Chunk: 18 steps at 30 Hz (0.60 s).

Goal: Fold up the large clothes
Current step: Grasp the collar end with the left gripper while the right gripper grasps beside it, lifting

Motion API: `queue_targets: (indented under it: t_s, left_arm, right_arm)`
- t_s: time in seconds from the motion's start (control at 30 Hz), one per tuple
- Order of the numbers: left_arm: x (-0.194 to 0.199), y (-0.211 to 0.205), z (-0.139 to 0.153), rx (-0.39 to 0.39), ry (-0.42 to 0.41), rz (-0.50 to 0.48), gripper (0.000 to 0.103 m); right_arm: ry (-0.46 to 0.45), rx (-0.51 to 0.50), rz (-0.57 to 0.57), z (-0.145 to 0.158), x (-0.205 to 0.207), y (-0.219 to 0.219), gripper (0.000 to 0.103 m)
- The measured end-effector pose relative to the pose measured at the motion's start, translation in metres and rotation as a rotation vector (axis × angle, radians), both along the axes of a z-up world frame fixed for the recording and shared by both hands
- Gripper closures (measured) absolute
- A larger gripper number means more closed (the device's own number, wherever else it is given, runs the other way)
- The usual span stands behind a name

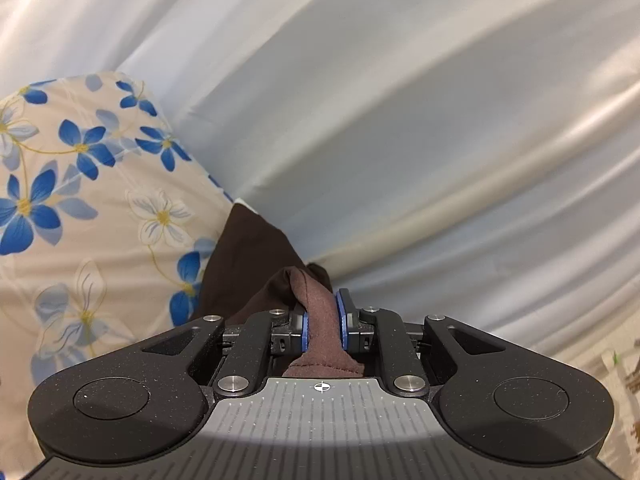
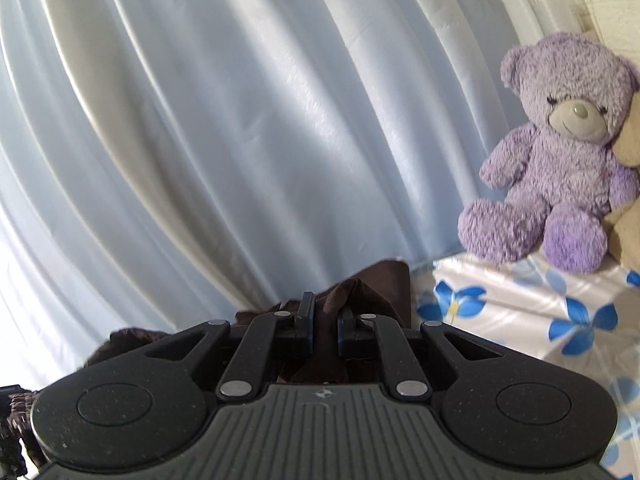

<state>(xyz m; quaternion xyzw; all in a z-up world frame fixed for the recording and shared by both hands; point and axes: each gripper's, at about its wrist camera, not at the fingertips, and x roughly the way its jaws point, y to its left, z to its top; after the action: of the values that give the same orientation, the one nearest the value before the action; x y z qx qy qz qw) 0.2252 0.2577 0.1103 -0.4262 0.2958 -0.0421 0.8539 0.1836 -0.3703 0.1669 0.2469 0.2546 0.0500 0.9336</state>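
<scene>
A dark brown garment (image 1: 248, 252) is lifted off the bed. In the left wrist view a hemmed fold of it runs between the blue pads, and my left gripper (image 1: 322, 322) is shut on it. More of the cloth hangs beyond the jaws against the floral bedsheet (image 1: 80, 208). In the right wrist view my right gripper (image 2: 323, 326) is shut on another bunch of the same brown garment (image 2: 372, 284), which spills over and to the left of the fingers. How the rest of the garment hangs is hidden below both grippers.
A pale blue curtain (image 1: 400, 100) fills the background of both views. A purple teddy bear (image 2: 560, 160) sits on the floral bedsheet (image 2: 520, 312) at the right, beside a beige plush toy (image 2: 630, 184) and a white brick wall.
</scene>
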Motion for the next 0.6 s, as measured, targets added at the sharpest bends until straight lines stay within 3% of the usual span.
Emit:
queue_targets:
  t_s: [0.3,0.6]
  left_arm:
    - [0.085,0.006,-0.018,0.001,0.045,0.056,0.087]
    - [0.159,0.01,-0.073,0.012,0.131,0.078,0.086]
  right_arm:
    - [-0.01,-0.039,-0.117,-0.009,0.083,0.005,0.094]
    - [0.047,-0.15,-0.17,-0.047,0.165,0.025,0.093]
